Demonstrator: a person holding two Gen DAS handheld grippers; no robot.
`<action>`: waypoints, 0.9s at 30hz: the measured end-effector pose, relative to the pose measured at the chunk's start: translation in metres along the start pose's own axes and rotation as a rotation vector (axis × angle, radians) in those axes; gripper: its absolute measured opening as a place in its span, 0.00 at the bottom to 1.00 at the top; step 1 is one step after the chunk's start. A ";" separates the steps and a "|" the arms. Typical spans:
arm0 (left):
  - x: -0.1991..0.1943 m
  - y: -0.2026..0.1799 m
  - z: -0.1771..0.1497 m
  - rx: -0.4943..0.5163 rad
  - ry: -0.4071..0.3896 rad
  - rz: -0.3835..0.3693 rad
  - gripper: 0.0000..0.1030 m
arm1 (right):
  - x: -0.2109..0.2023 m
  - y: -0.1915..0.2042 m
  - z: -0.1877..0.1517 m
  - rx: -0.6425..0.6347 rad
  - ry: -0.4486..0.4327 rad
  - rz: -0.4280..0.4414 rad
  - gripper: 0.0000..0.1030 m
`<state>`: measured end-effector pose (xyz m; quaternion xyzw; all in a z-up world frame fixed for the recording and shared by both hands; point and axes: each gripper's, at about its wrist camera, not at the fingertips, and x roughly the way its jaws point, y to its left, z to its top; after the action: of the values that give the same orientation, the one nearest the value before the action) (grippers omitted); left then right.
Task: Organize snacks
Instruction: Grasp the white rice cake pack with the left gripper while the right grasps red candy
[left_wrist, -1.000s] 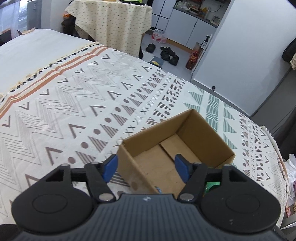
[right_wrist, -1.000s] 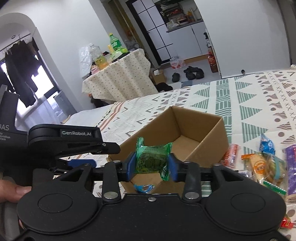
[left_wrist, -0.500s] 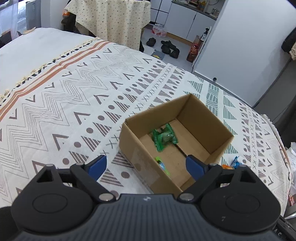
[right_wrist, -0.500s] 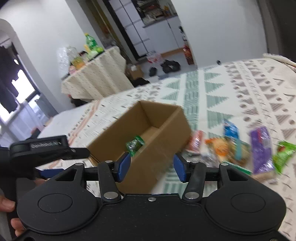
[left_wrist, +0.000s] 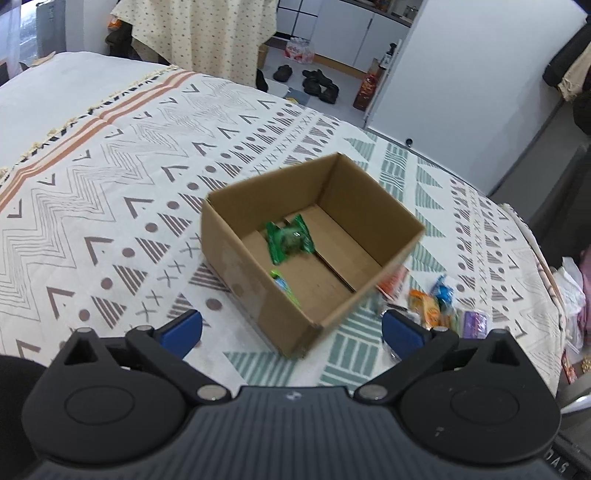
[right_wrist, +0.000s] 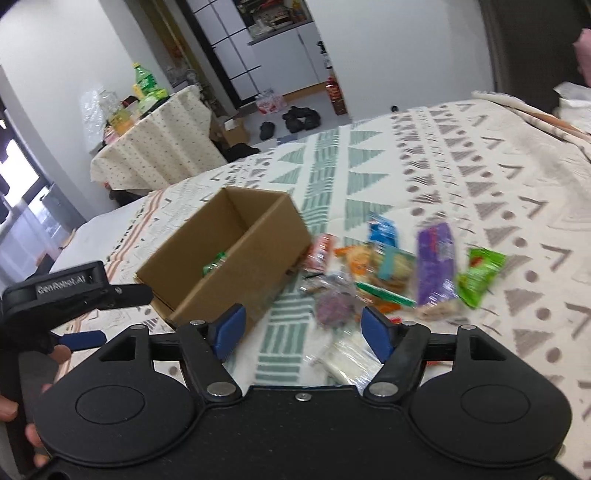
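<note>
Patterned bedspread (left_wrist: 110, 177) fills both my views, and the right wrist picture is smeared by motion. Between my right gripper (right_wrist: 300, 330) fingers nothing is held; its jaws have just been opening and stand moderately wide. Just beyond its fingertips lies the snack pile (right_wrist: 384, 273), with a clear wrapper near the right finger too blurred to name. A purple packet (right_wrist: 435, 258) there runs lengthwise away from the fingers, and a green packet (right_wrist: 480, 273) sits to its right, tilted. My left gripper (left_wrist: 291, 330) is spread as wide as it goes, jaws just opened, empty. The cardboard box (left_wrist: 236, 258) sits just ahead of its fingers, corner towards me, long axis running up and to the right. Inside lie a green wrapped snack (left_wrist: 290, 240) and, nearer the fingers against the near wall, a small green-blue wrapper (left_wrist: 282, 284), partly hidden. From the right wrist the box wall hides most of the contents.
</note>
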<state>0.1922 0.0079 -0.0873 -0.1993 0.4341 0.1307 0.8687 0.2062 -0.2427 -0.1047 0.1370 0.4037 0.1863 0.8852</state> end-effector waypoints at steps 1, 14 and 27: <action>0.000 -0.003 -0.002 0.002 0.003 -0.006 1.00 | -0.002 -0.004 -0.003 0.008 0.003 -0.009 0.66; -0.002 -0.043 -0.027 0.042 0.057 -0.046 1.00 | -0.024 -0.037 -0.008 0.066 -0.032 -0.074 0.59; 0.019 -0.075 -0.050 -0.018 0.109 -0.103 0.97 | -0.015 -0.067 -0.009 0.185 -0.013 -0.073 0.48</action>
<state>0.1983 -0.0802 -0.1118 -0.2359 0.4687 0.0785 0.8477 0.2049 -0.3087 -0.1268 0.2044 0.4181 0.1150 0.8776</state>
